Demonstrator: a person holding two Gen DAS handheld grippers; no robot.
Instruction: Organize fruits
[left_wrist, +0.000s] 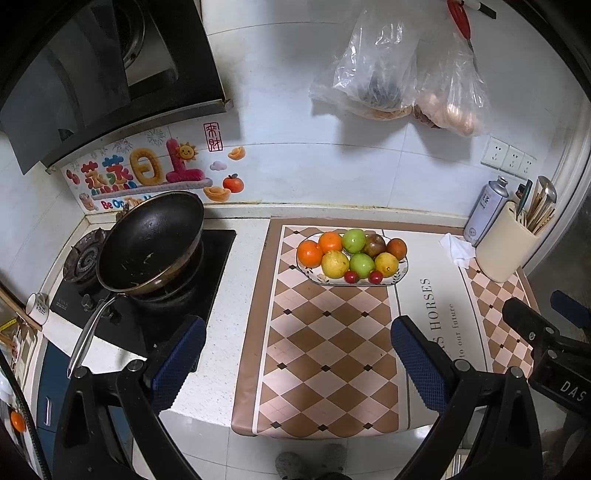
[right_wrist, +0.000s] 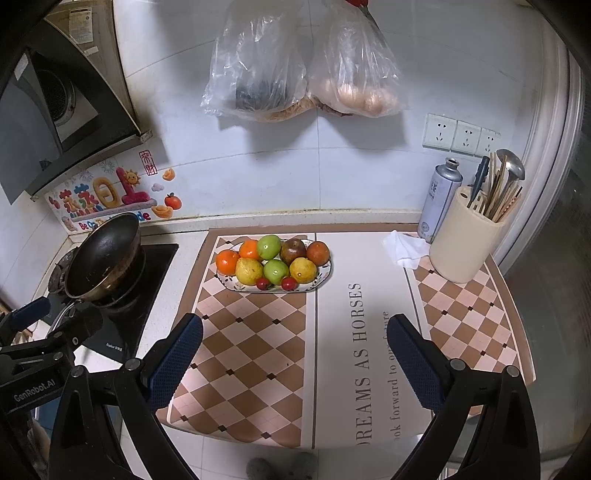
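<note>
Both grippers, left (left_wrist: 295, 365) and right (right_wrist: 295, 362), were held spread and empty above the mat's near edge. Ahead of both lay the plate (right_wrist: 321, 275) of fruit, its long axis crosswise; neither gripper was judged clearly nearer.

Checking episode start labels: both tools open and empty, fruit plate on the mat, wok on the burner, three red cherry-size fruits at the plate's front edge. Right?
Not quite: the right wrist view shows two small red fruits, not three. The rest holds: left tool and right tool open and empty, plate on the mat, wok on the burner.
</note>
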